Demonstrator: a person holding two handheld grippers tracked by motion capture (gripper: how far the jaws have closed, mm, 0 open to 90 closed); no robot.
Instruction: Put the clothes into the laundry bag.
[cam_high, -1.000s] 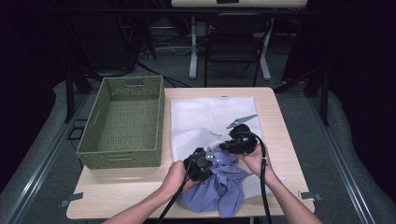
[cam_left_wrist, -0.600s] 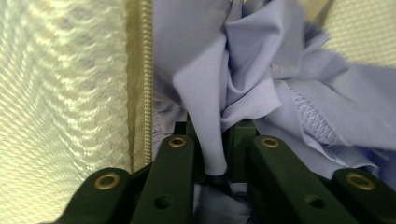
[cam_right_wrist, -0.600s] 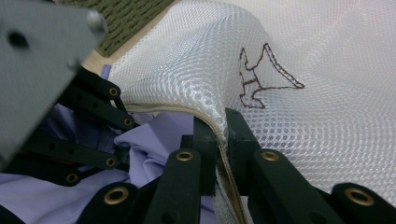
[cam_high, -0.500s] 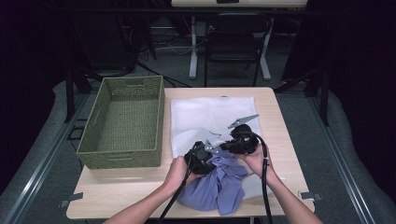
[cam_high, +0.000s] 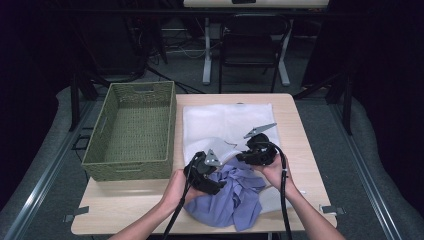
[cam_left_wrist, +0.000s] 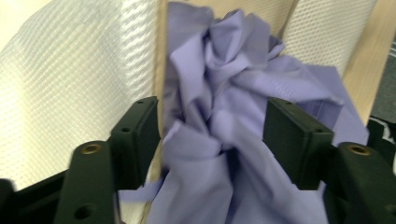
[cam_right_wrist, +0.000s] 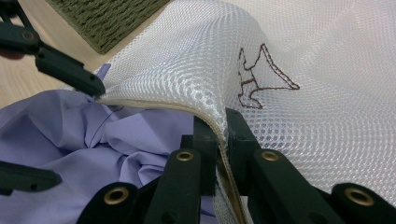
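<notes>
Step in hand, I judge: stuffing purple garment (cam_high: 235, 197) into white mesh bag (cam_high: 227, 125). L to R: wicker basket (cam_high: 131, 131) holds nothing; L gripper (cam_left_wrist: 212, 135) jaws apart around garment at bag mouth, table's near edge; R gripper (cam_right_wrist: 220, 135) clamped on bag rim. Next: L closes, pushes cloth in while R lifts.

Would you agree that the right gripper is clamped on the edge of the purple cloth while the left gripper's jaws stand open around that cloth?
Not quite: the right gripper is clamped on the edge of the white mesh bag, as the right gripper view shows. The left gripper does stand open around the purple cloth.
</notes>
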